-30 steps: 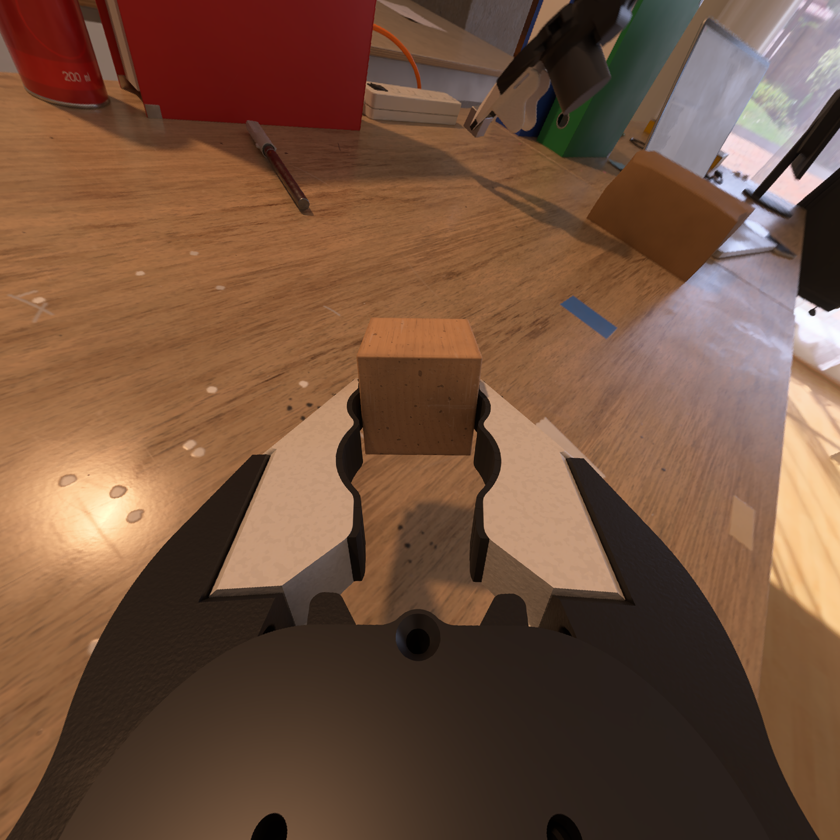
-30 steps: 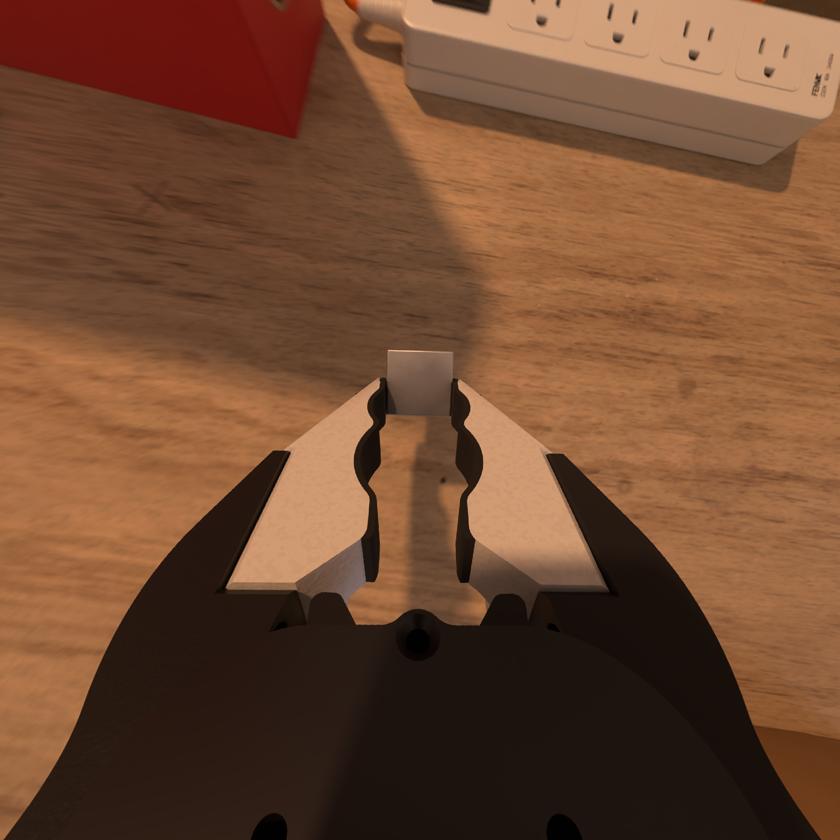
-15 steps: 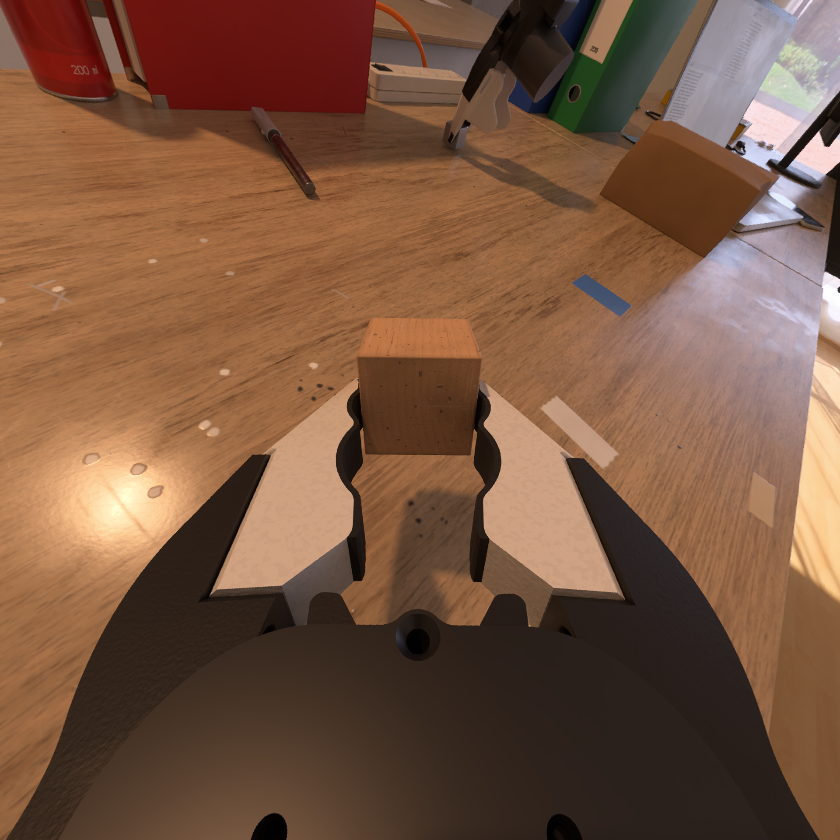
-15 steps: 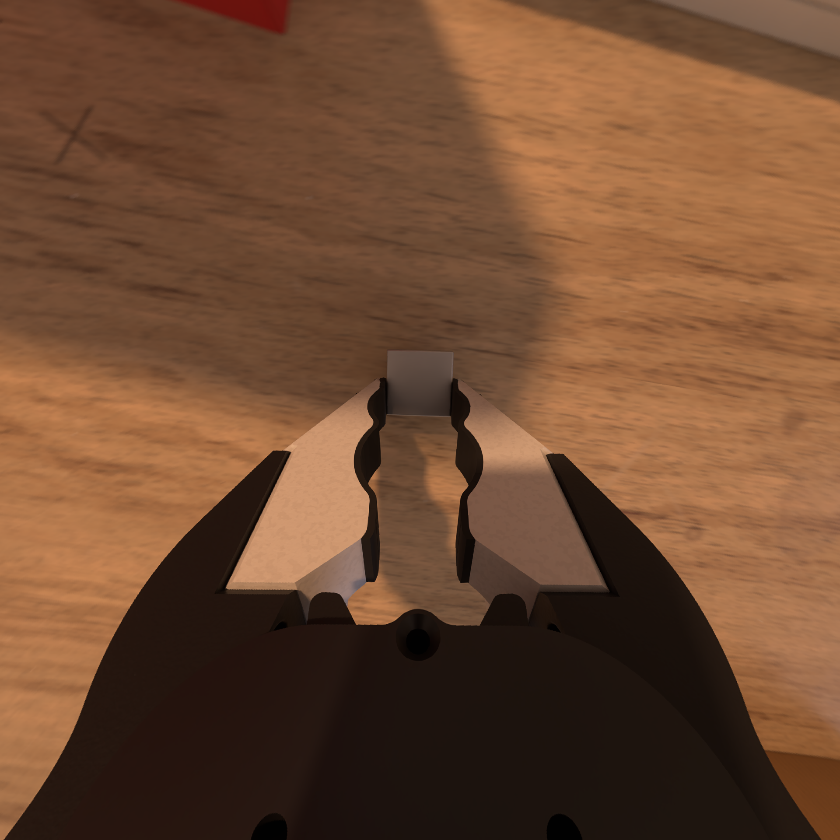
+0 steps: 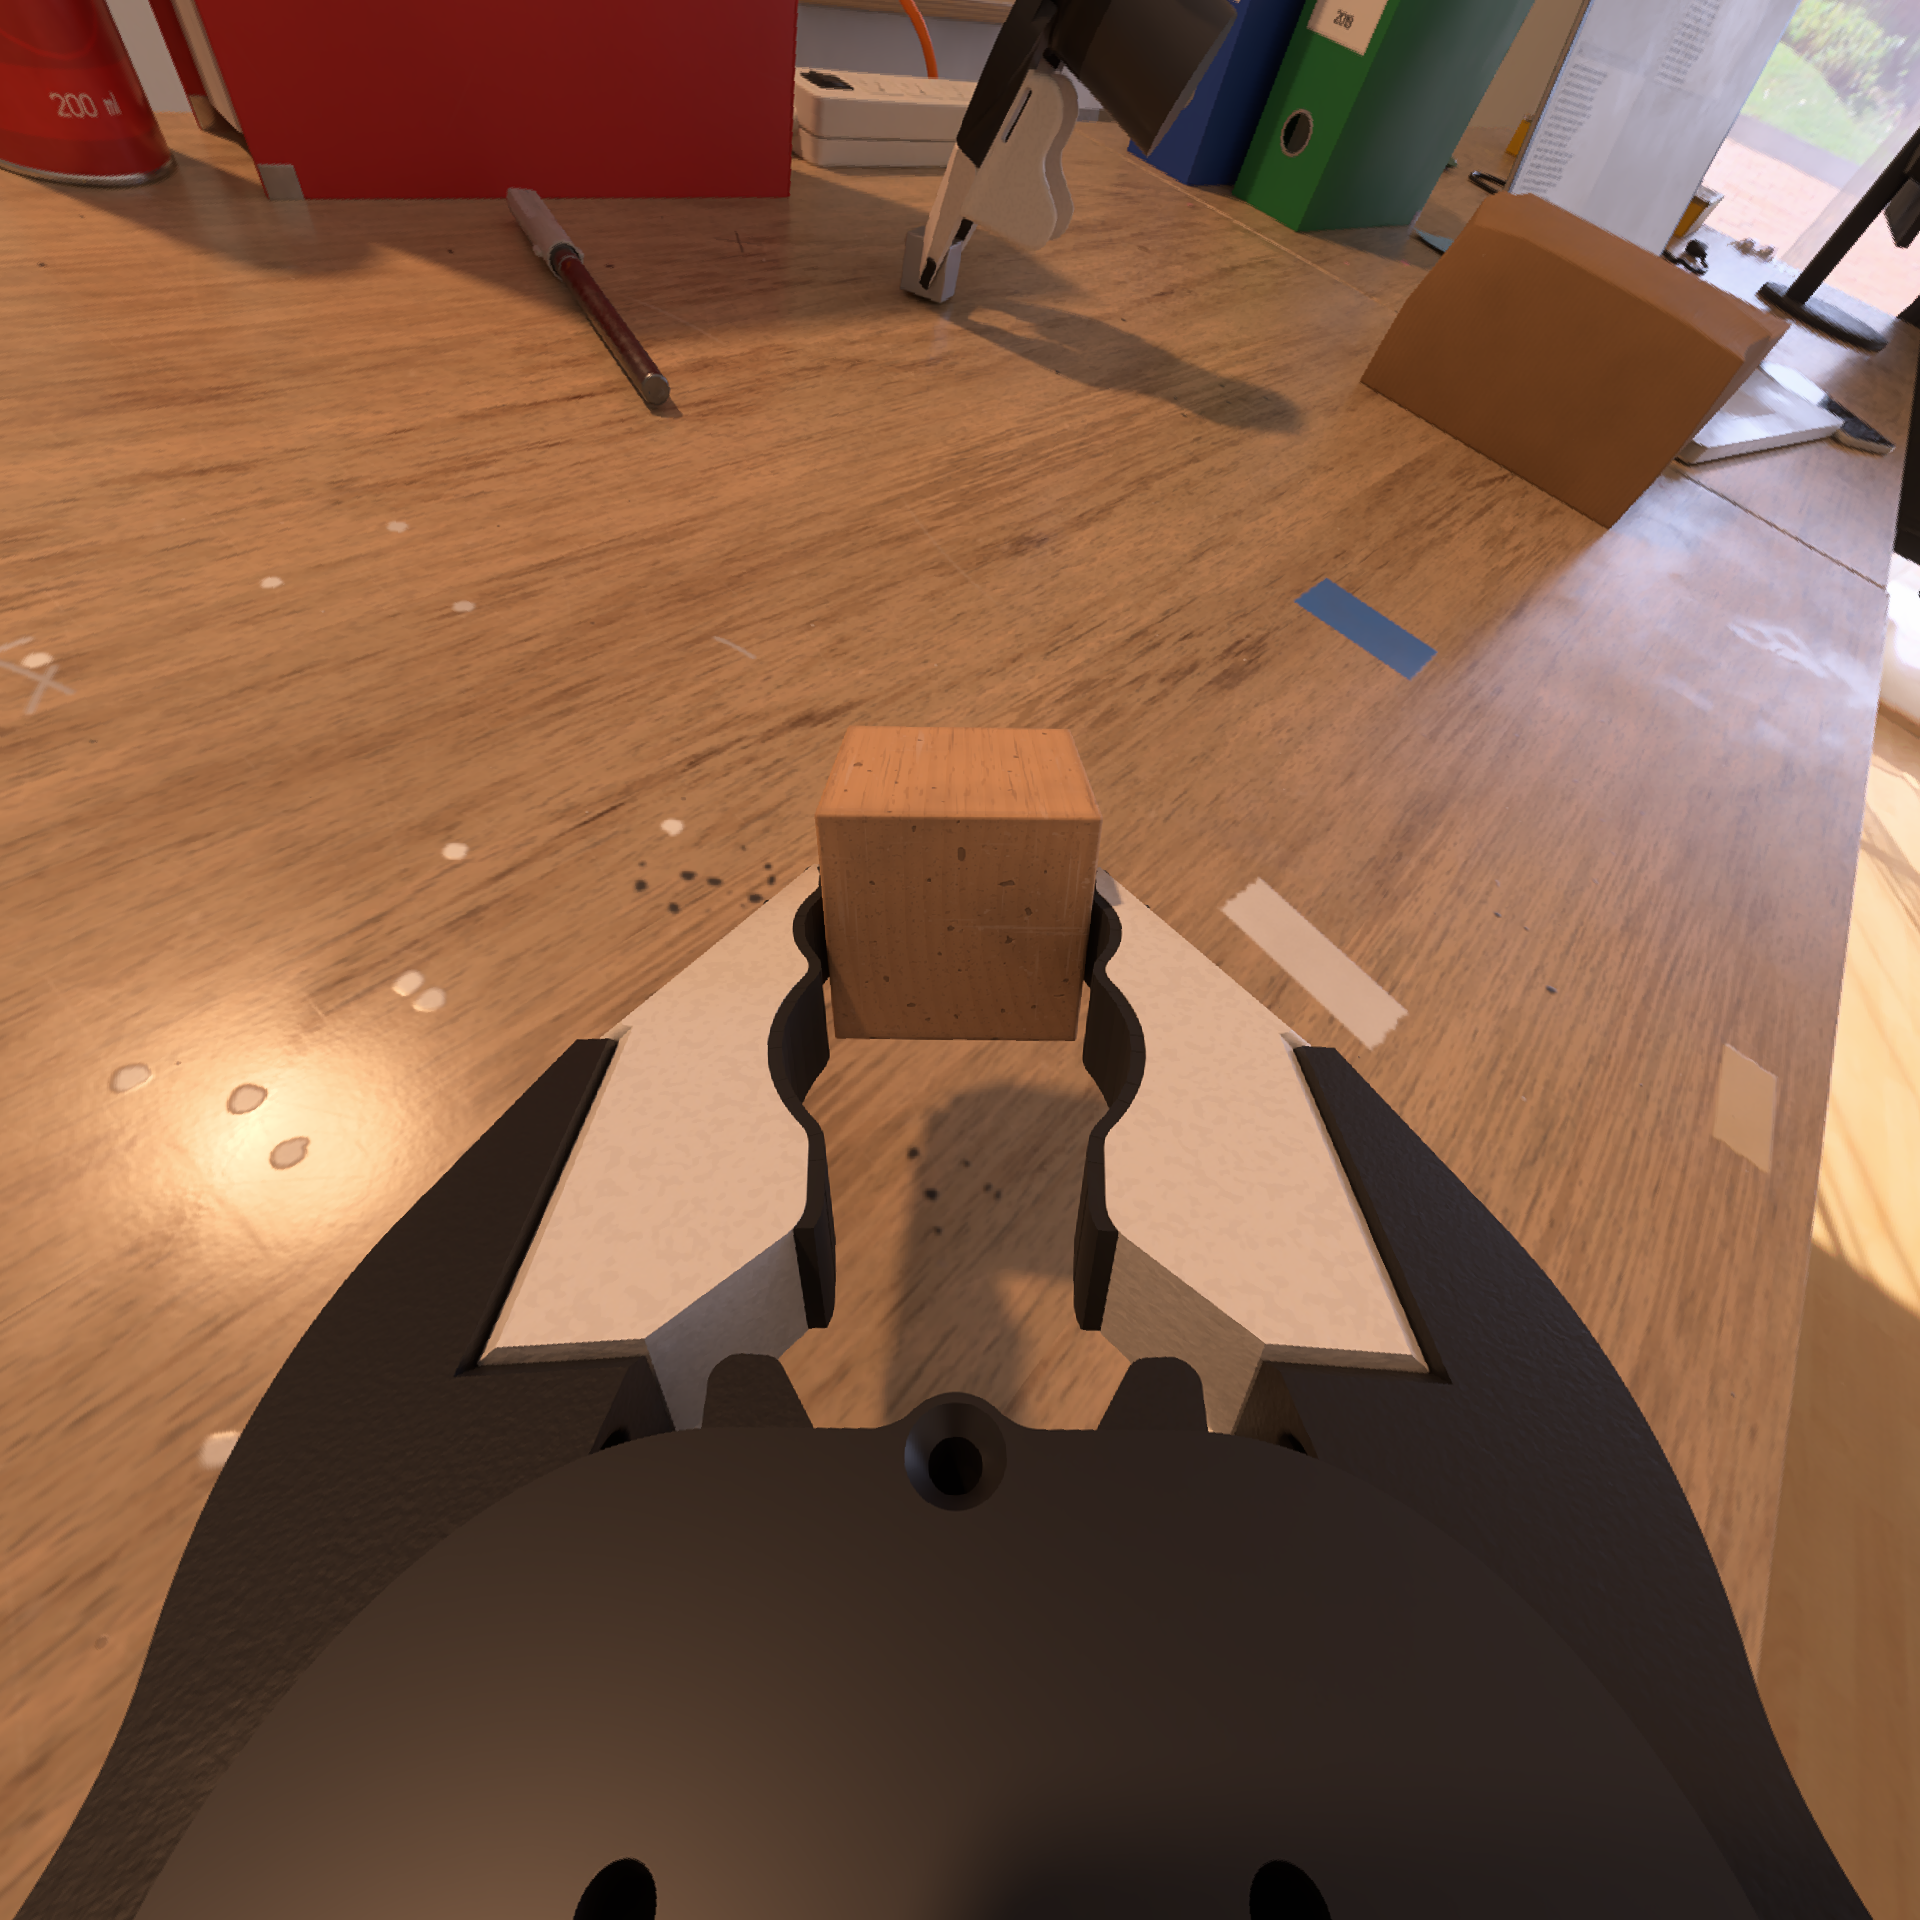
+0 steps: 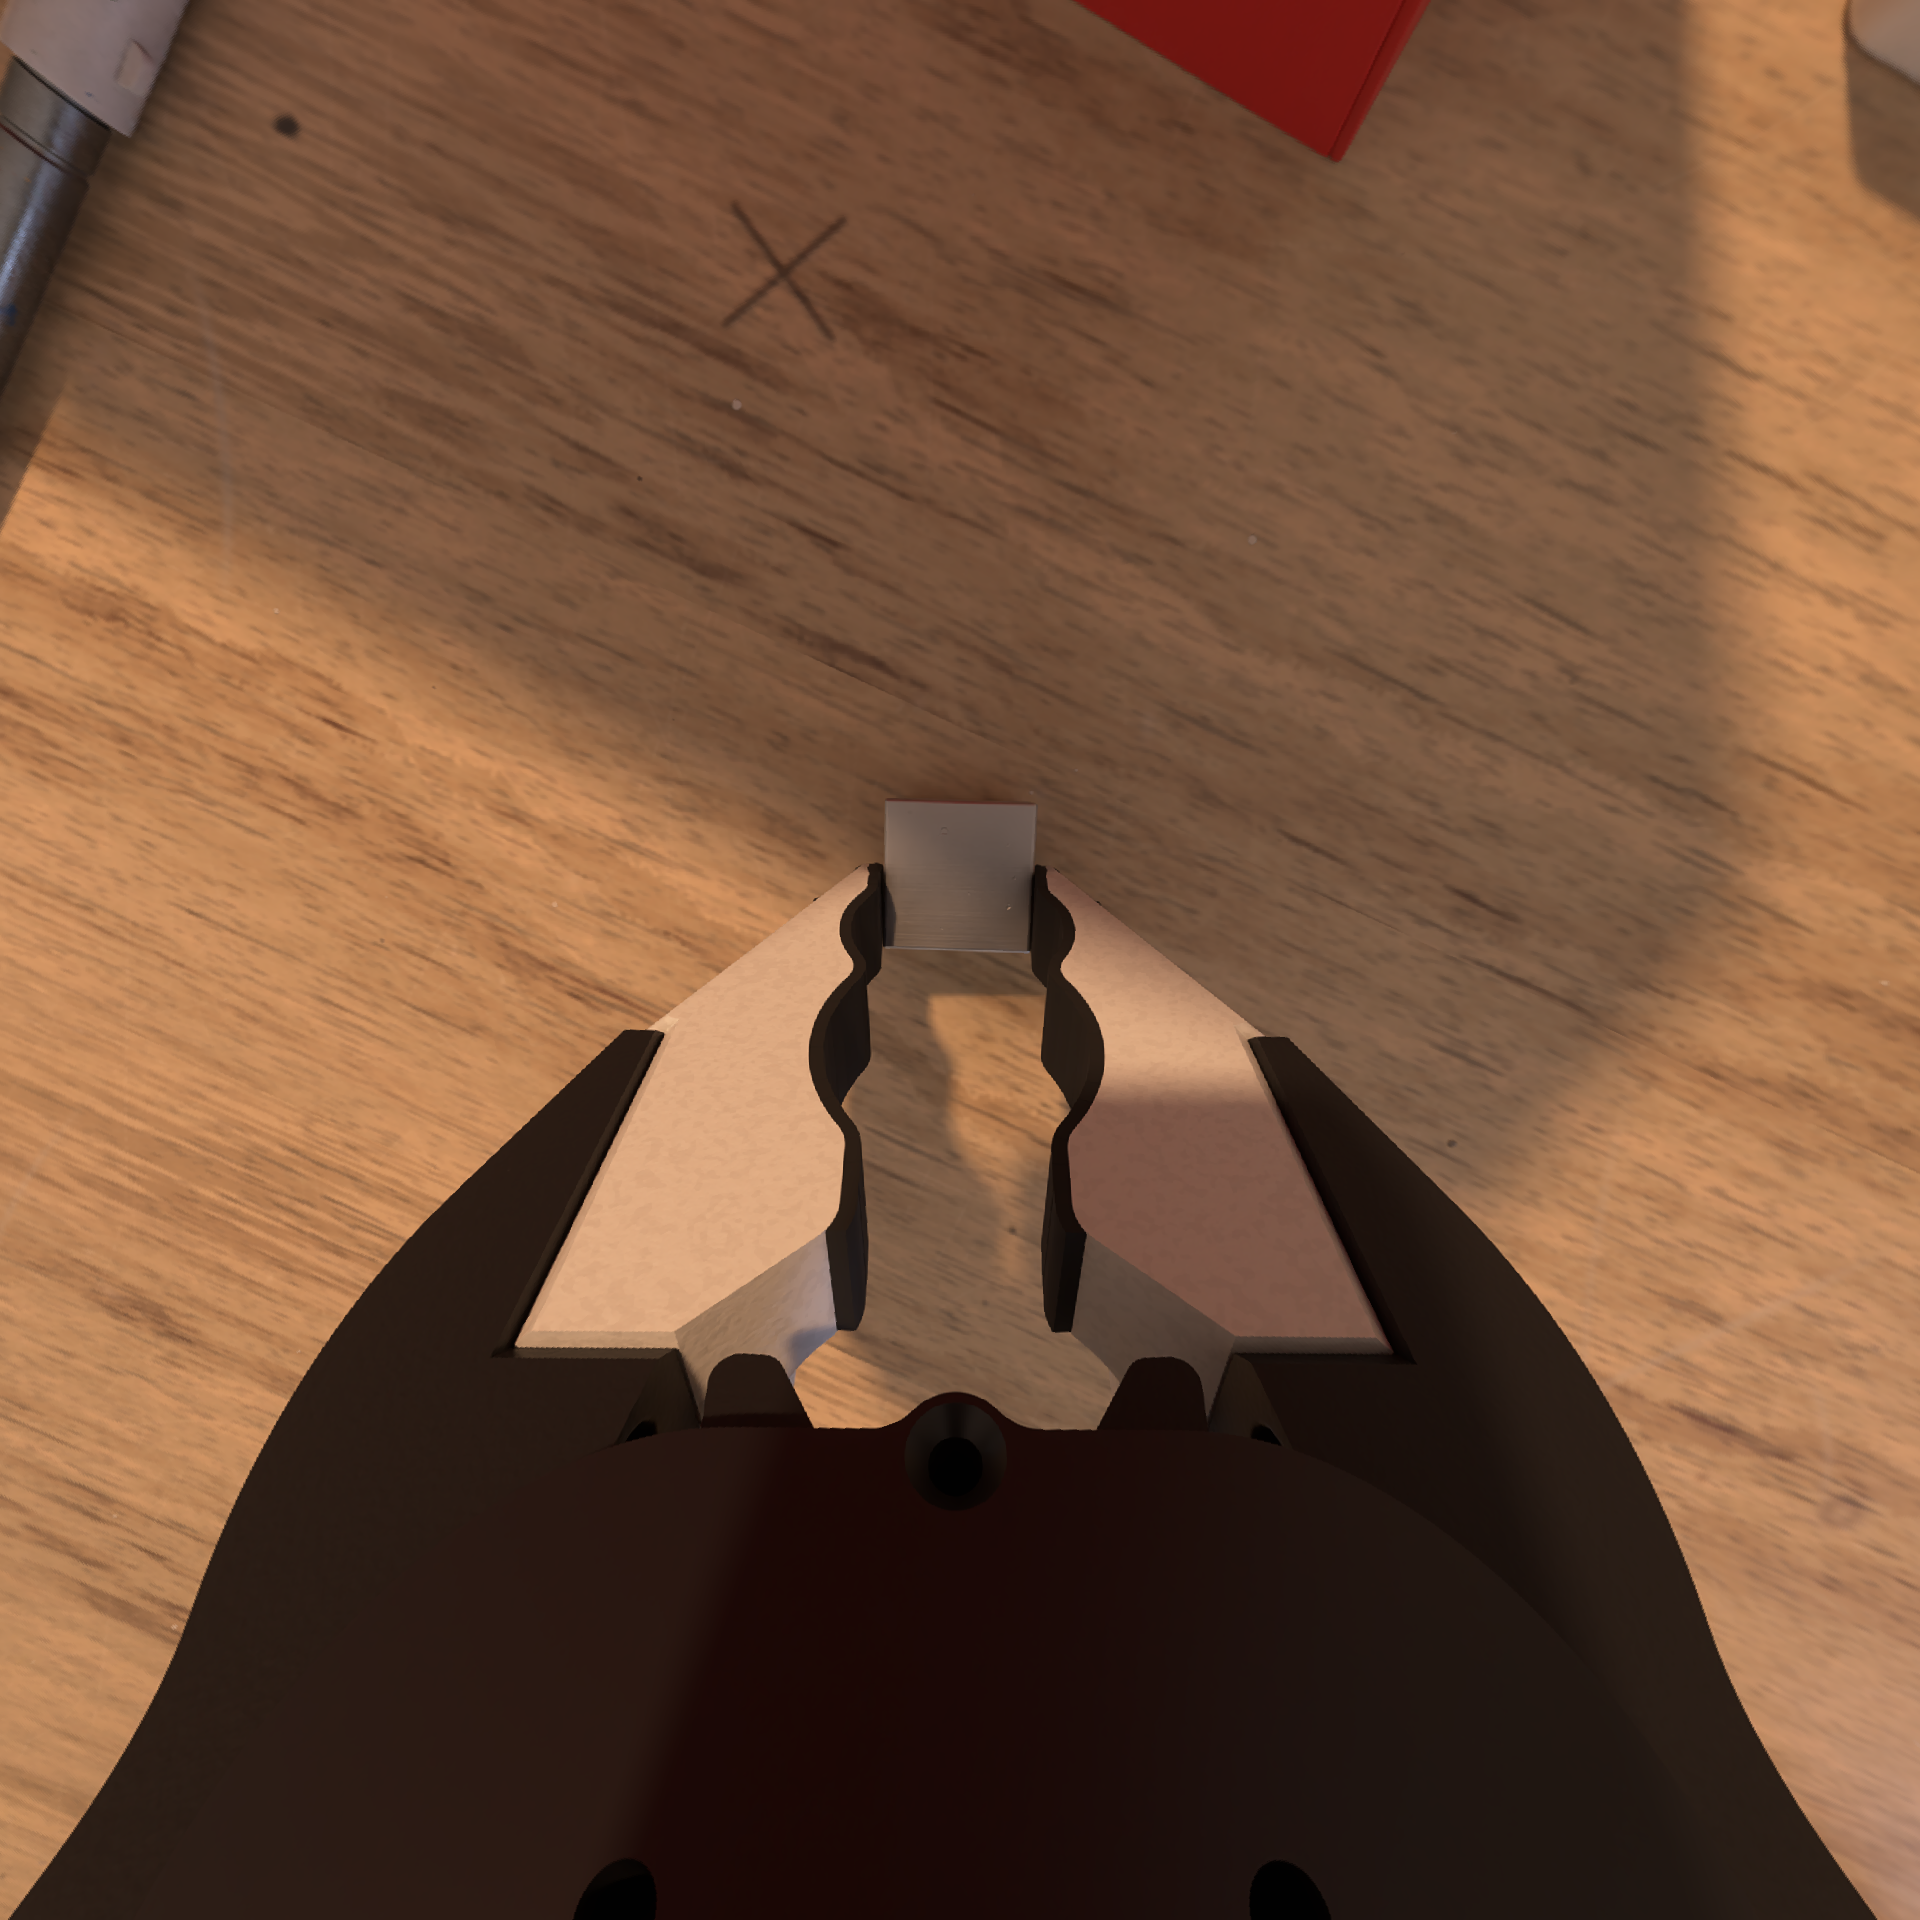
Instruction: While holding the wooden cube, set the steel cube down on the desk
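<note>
My left gripper (image 5: pixel 956 914) is shut on the wooden cube (image 5: pixel 956 894) and holds it above the wooden desk (image 5: pixel 520 675); its shadow falls on the desk below. My right gripper (image 6: pixel 958 883) is shut on the small steel cube (image 6: pixel 959 873), pointing steeply down at the desk. In the left wrist view the right gripper (image 5: pixel 935 265) is at the far middle with the steel cube (image 5: pixel 923 268) at or just above the desk surface. I cannot tell if it touches.
A red box (image 5: pixel 499 94) and a red can (image 5: pixel 73 94) stand at the far left. A pen-like tool (image 5: pixel 592 296) lies near them. A white power strip (image 5: pixel 883 114), blue and green binders (image 5: pixel 1351 114) and a cardboard box (image 5: pixel 1569 353) are at the far right. A pencilled cross (image 6: pixel 784 270) marks the desk.
The right gripper has come down toward the desk with the steel cube and shifted nearer the pen-like tool. The left gripper still holds the wooden cube and has moved a little.
</note>
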Motion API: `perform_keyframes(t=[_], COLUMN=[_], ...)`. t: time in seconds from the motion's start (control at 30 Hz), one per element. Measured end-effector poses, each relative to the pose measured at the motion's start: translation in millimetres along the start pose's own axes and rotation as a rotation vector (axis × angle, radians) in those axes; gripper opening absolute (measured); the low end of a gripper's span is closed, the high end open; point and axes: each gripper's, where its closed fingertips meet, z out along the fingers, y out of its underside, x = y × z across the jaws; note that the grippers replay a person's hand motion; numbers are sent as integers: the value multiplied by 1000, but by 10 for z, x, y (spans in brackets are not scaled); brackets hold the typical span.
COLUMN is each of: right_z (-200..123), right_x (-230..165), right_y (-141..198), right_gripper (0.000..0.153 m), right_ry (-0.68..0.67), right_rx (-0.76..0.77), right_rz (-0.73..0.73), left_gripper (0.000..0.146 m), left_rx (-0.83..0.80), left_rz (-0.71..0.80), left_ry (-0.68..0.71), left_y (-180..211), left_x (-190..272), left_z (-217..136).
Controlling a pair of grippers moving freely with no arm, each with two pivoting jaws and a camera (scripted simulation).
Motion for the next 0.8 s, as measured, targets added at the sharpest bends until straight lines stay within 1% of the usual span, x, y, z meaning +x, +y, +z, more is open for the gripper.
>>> perform_keyframes(t=[0.07,0.13,0.17,0.2,0.27,0.37,0.4,0.47,0.53,0.57,0.7,0.73,0.8], right_z=[15,-24,-93,-199,-531,-1161,-1327,-1497,-1446,-1332,-581,-430,-227], right_x=[-27,-33,-38,-36,-1,47,56,45,46,74,267,324,392], right_y=[-3,-34,-53,-72,-111,-107,-85,2,89,125,233,241,232], right_gripper=[28,28,37,42,46,46,45,43,42,39,18,13,2], right_ry=[-32,-41,-55,-73,-86,-73,-68,-81,-79,-62,-25,-13,21], right_rx=[16,63,93,125,226,430,495,560,564,542,340,303,263], right_rz=[4,10,12,20,33,55,75,124,151,166,219,221,192], left_gripper=[47,47,47,47,47,47,47,47,47,47,47,47,47], left_rx=[-2,-7,-7,-4,0,5,8,18,21,22,19,21,18], left_rz=[-3,-12,-18,-24,-31,-26,-27,-26,-18,-13,-11,-10,4], left_ry=[-1,4,9,15,20,12,9,7,-12,-24,-56,-62,-83], left_y=[11,27,31,33,30,15,0,-38,-70,-87,-162,-178,-185], left_x=[-7,-9,-7,-4,-1,-14,-18,-23,-47,-62,-108,-112,-127], left_z=[3,6,4,-1,-20,-48,-56,-63,-59,-51,-4,5,24])
